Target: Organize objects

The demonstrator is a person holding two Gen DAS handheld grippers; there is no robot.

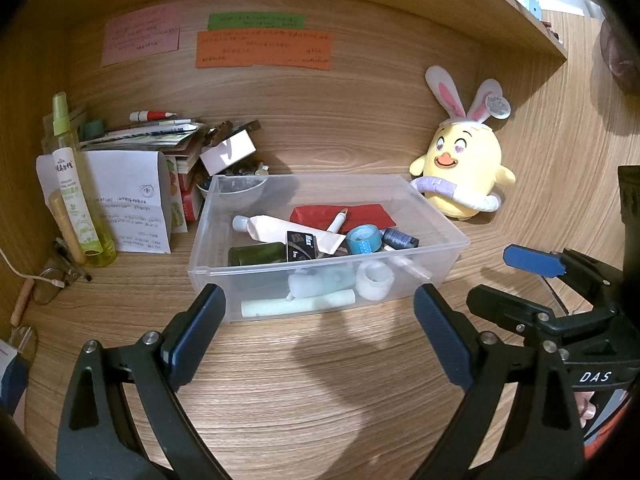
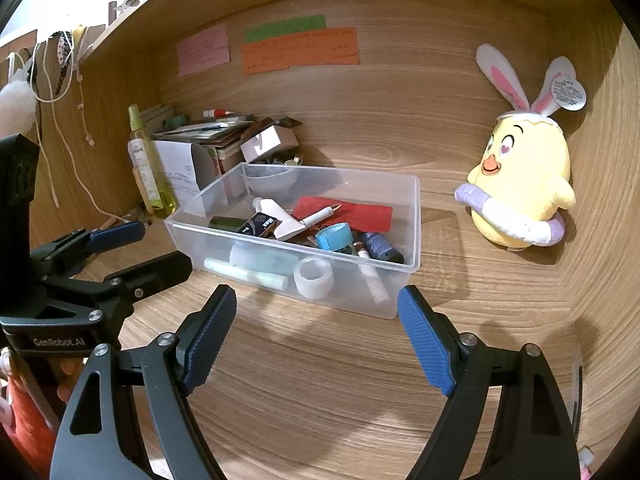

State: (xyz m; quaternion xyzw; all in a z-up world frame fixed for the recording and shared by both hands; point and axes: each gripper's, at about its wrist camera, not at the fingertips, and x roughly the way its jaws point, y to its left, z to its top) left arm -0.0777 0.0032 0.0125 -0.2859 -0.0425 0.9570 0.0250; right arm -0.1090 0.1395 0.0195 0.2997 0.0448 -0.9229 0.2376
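Clear rigid plastic bin (image 1: 320, 280), loaded with small clutter, sits mid-desk; likely light but slippery, so grip its side rims. Left gripper (image 1: 320, 332) and right gripper (image 2: 318, 334) gape wide, empty.

The bare wooden desk (image 1: 320, 400) in front of the clear plastic bin (image 1: 436, 276) is unobstructed; both grippers stand over it with jaws apart and nothing between them. The bin top is open, but its floor is crowded with small items, leaving little free floor inside. At 9 o'clock of the bin, a tall spray bottle (image 1: 76, 184), a folded paper sheet (image 1: 132, 200) and a stack of papers (image 1: 160, 136) block approach. At 2 o'clock, a yellow plush chick (image 1: 464, 168) stands near the bin corner, with a narrow gap between them. At 12 o'clock, a back panel (image 1: 340, 112) closes the space. An overhead shelf (image 1: 500, 8) limits clearance above.
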